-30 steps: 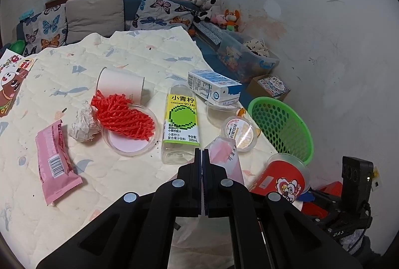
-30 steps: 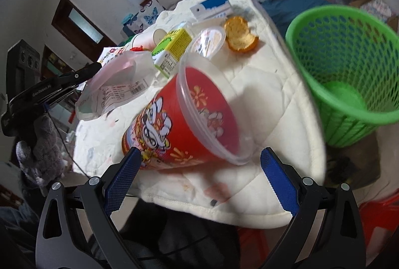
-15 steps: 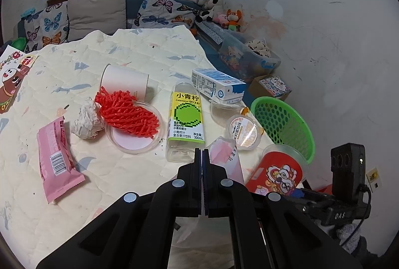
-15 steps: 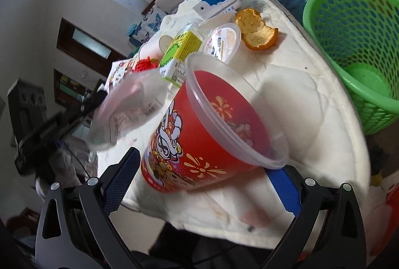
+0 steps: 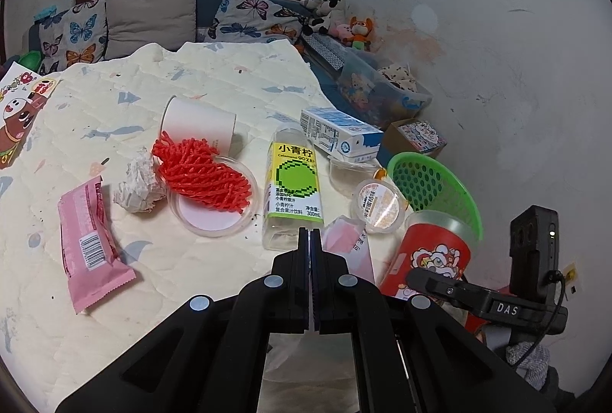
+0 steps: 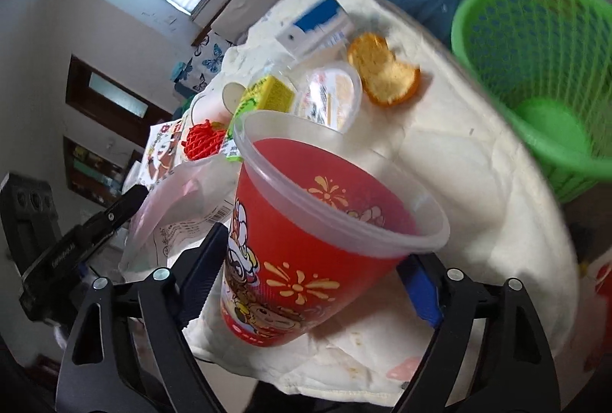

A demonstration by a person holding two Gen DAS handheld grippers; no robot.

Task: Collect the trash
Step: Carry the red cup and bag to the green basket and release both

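Observation:
A red plastic cup (image 6: 306, 260) with cartoon print leans at the near edge of the quilted table (image 6: 478, 183). My right gripper (image 6: 313, 248) has it between its jaws, which are closing, and both blue pads (image 6: 206, 267) touch its sides. In the left wrist view the same cup (image 5: 432, 252) shows with one right finger (image 5: 440, 285) against it. My left gripper (image 5: 310, 233) is shut on a thin translucent plastic bag (image 6: 172, 218), pinkish where it lies by the tips (image 5: 346, 248). A green mesh basket (image 6: 535, 42) stands off the table's right edge, empty.
On the quilt lie a lime drink bottle (image 5: 294, 183), a milk carton (image 5: 340, 137), a jelly cup (image 5: 378, 206), orange peel (image 6: 382, 69), red netting (image 5: 202, 172) in a clear lid, a white paper cup (image 5: 199, 122), crumpled tissue (image 5: 137, 183) and a pink wrapper (image 5: 90, 241).
The right jaws have narrowed from well clear of the red cup to touching its sides, and the cup has tipped more upright. The left gripper stays shut and still.

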